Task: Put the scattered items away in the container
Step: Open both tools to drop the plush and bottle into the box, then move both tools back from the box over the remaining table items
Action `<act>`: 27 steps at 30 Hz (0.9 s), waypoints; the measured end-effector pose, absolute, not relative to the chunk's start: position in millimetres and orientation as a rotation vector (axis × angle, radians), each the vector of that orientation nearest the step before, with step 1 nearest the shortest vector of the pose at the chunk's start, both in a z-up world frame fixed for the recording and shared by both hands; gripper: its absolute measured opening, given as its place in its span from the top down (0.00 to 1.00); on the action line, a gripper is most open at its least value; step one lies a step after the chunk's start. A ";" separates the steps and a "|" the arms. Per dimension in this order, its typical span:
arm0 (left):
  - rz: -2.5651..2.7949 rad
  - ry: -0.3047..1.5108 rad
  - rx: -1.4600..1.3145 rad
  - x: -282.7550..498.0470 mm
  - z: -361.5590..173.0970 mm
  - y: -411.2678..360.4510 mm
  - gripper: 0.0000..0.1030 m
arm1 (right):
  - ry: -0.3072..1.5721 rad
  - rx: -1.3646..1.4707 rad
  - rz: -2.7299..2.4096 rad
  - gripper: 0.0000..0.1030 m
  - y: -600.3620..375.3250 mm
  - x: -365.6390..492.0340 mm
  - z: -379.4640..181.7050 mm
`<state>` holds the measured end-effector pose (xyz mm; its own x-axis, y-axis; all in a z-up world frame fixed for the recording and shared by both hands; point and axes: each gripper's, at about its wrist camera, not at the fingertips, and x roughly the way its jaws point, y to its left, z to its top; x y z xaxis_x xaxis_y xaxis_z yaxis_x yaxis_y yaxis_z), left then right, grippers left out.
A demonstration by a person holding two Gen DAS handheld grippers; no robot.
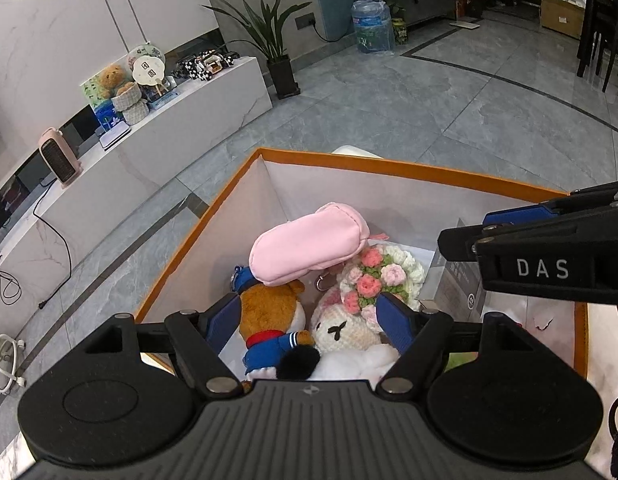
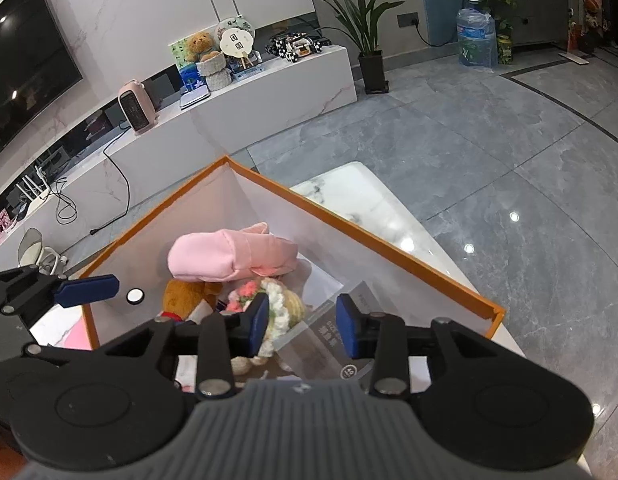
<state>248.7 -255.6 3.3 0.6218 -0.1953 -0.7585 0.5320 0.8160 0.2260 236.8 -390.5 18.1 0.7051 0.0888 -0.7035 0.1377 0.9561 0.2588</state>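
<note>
Container: we see an orange-rimmed fabric bin (image 1: 225, 204) with pale walls, resting on a white marble table (image 2: 361, 196).
Contents: we note a pink pouch (image 1: 309, 246) lying on top of a brown plush bear (image 1: 269, 308) in blue, a crocheted bouquet (image 1: 373, 280), a white crocheted bunny (image 1: 341, 330) and a grey box (image 2: 341, 320), all inside the bin.
Left gripper (image 1: 307, 322): we find it above the bin's near side, jaws spread wide, gripping nothing; bear and bunny show between them, lower down.
Right gripper (image 2: 303, 320): we find it over the bin, jaws parted, nothing held; the grey box lies beneath the gap.
Surroundings: we log a pink heater (image 2: 136, 107) on the low white cabinet (image 2: 269, 92).
</note>
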 end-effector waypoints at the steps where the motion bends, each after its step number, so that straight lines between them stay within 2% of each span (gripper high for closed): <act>1: -0.435 0.795 0.457 247.4 4.5 -254.5 0.15 | 0.788 0.303 -0.025 0.59 -388.7 236.2 19.5; 9: -0.425 0.773 0.454 240.6 17.1 -241.7 0.15 | 0.757 0.292 -0.002 0.56 -374.9 232.3 28.9; 20: -0.385 0.758 0.446 233.0 32.3 -216.7 0.15 | 0.712 0.284 0.029 0.47 -356.9 224.9 42.4; 27: -0.368 0.746 0.440 228.5 40.3 -204.2 0.15 | 0.702 0.273 0.048 0.45 -342.2 220.6 49.3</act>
